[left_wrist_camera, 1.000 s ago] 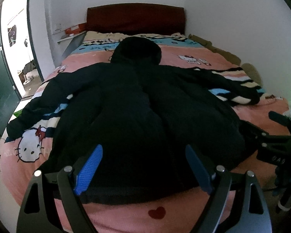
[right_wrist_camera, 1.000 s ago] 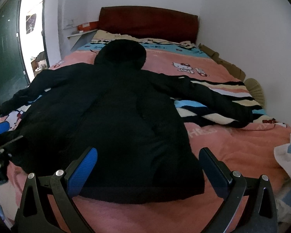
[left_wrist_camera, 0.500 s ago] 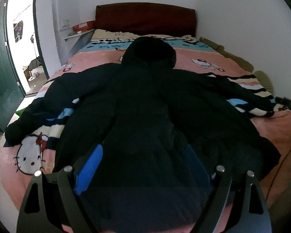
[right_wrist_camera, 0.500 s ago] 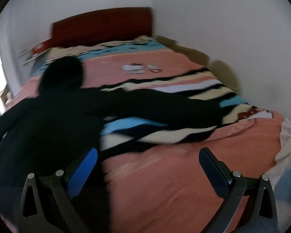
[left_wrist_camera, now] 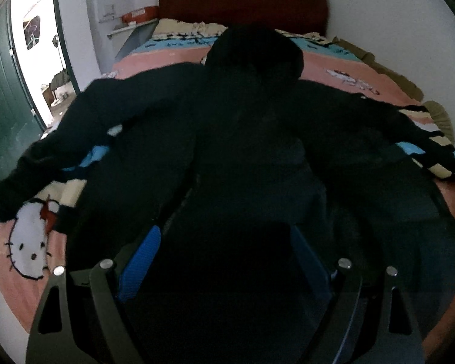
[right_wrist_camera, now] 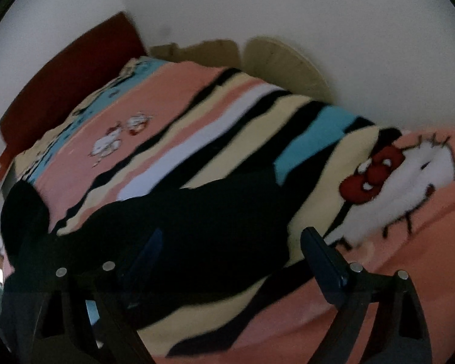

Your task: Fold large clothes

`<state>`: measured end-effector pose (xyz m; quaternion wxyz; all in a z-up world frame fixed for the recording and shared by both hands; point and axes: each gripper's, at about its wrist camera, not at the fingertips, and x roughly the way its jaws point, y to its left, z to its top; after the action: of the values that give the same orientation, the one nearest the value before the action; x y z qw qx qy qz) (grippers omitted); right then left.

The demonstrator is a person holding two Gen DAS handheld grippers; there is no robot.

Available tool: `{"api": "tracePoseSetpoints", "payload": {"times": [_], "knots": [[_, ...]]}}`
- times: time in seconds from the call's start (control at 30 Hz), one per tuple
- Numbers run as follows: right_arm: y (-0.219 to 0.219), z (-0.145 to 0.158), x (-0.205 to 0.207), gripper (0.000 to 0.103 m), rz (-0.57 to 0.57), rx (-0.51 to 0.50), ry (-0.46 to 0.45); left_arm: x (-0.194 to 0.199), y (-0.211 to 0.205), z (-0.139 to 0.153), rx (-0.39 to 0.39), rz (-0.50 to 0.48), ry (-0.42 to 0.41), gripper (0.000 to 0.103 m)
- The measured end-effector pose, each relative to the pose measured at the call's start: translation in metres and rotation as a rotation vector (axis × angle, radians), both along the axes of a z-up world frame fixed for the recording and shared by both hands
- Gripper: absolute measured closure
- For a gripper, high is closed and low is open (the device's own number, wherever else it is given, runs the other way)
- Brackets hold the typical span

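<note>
The left gripper (left_wrist_camera: 224, 251) hangs low over the foot end of the bed (left_wrist_camera: 21, 297), its jaws spread wide. The dark hem of the black coat (left_wrist_camera: 251, 157) lies between its blue pads (left_wrist_camera: 142, 261); in that gloom contact cannot be told, and no pinch shows. The coat lies spread flat along the middle of the bed, hem toward the foot edge, hood (left_wrist_camera: 254, 51) toward the headboard (left_wrist_camera: 242, 0). Its left sleeve (left_wrist_camera: 75, 139) runs out toward the bed's door-side edge, above a cartoon cat print (left_wrist_camera: 30, 242) on the pink striped blanket (left_wrist_camera: 166, 57).

The right gripper (right_wrist_camera: 230, 257) is over the wall-side part of the bed. Its jaws are closing yet stand well apart, released, with nothing clamped. The coat's right sleeve (right_wrist_camera: 203, 212) lies on the blanket between and beyond the fingers, its cuff end near a cat print with a red bow (right_wrist_camera: 376, 170). This view is blurred and tilted.

Beyond, a green door (left_wrist_camera: 3, 97) stands open at the left, and a shelf (left_wrist_camera: 130, 27) sits beside the headboard corner.
</note>
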<state>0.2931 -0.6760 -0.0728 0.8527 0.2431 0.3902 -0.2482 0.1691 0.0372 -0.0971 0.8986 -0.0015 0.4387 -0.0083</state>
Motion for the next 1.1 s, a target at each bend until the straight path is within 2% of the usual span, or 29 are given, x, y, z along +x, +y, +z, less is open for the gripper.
{"api": "tracePoseSetpoints", "payload": {"times": [0.17,0.37,0.4,0.43,0.47,0.5,0.53,0.63,0.9,1.1], "knots": [[-0.027,-0.030,0.009,0.015,-0.065,0.058,0.037,0.006,-0.001,-0.006,0.006,-0.012,0.001,0.015],[-0.040,-0.059,0.022,0.030,-0.079,0.112,0.063,0.008,-0.001,-0.011,0.008,-0.013,0.007,0.015],[-0.038,-0.063,0.027,0.038,-0.061,0.114,0.071,0.008,-0.002,-0.010,0.009,-0.013,0.008,0.015],[-0.035,-0.064,0.030,0.052,-0.041,0.113,0.075,0.007,-0.004,-0.011,0.011,-0.013,0.009,0.015],[-0.031,-0.064,0.031,0.056,-0.030,0.101,0.083,0.007,-0.003,-0.011,0.010,-0.013,0.008,0.015],[-0.027,-0.062,0.034,0.067,-0.011,0.077,0.092,0.007,-0.004,-0.011,0.008,-0.012,0.007,0.015],[-0.023,-0.059,0.035,0.078,0.006,0.063,0.089,0.007,-0.003,-0.011,0.005,-0.012,0.007,0.015],[-0.014,-0.045,0.034,0.085,0.042,0.035,0.071,0.006,-0.004,-0.010,-0.003,-0.011,0.005,0.015],[0.028,0.024,0.023,0.088,0.127,-0.016,-0.049,-0.012,0.003,0.011,-0.048,-0.012,-0.047,0.015],[0.095,0.101,0.025,0.089,0.249,-0.056,-0.160,-0.033,0.015,0.037,-0.111,-0.005,-0.111,0.015]]}}
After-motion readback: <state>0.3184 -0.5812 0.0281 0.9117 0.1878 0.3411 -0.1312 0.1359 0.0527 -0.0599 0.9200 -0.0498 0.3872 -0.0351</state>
